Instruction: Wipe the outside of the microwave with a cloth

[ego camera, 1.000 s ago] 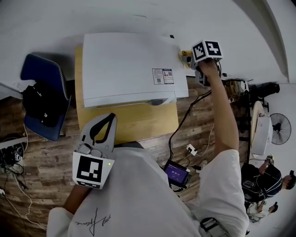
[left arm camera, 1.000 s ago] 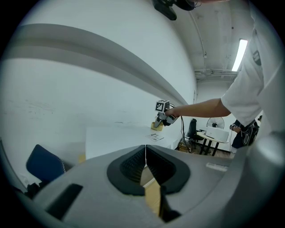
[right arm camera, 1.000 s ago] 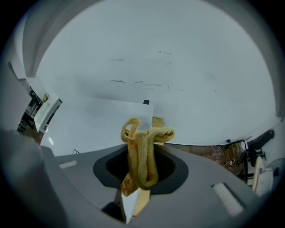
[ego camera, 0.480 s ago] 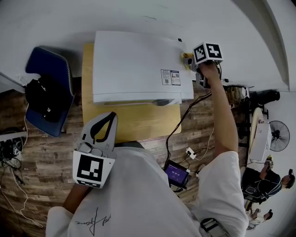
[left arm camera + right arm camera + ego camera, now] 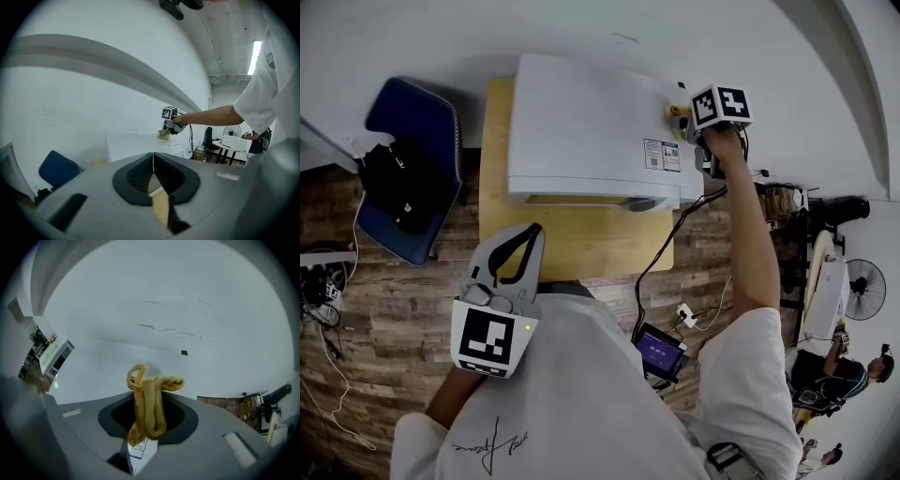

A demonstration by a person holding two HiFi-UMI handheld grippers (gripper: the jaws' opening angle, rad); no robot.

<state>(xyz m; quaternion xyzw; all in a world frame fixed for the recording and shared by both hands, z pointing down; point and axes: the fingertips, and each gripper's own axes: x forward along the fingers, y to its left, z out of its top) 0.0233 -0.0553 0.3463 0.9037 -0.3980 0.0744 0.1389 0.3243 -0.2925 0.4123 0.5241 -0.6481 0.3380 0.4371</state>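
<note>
The white microwave (image 5: 591, 122) stands on a wooden table (image 5: 572, 248); in the head view I look down on its top. My right gripper (image 5: 684, 117) is shut on a yellow cloth (image 5: 674, 114) at the top's far right corner, beside a printed label (image 5: 661, 155). In the right gripper view the cloth (image 5: 150, 406) hangs folded between the jaws of the right gripper (image 5: 149, 425), above the microwave top (image 5: 93, 376). My left gripper (image 5: 528, 236) hangs near my chest over the table's front edge. In the left gripper view the left gripper (image 5: 153, 161) is shut and holds nothing.
A blue chair (image 5: 417, 122) with a black bag (image 5: 398, 183) stands left of the table. Cables (image 5: 675, 234) and a small screen device (image 5: 659, 352) lie on the wooden floor at the right. A fan (image 5: 867, 286) and other people are at the far right.
The head view has shifted, so the microwave sits further right in the picture. The cloth now lies a little more over the top's right rear corner. My left gripper has barely moved.
</note>
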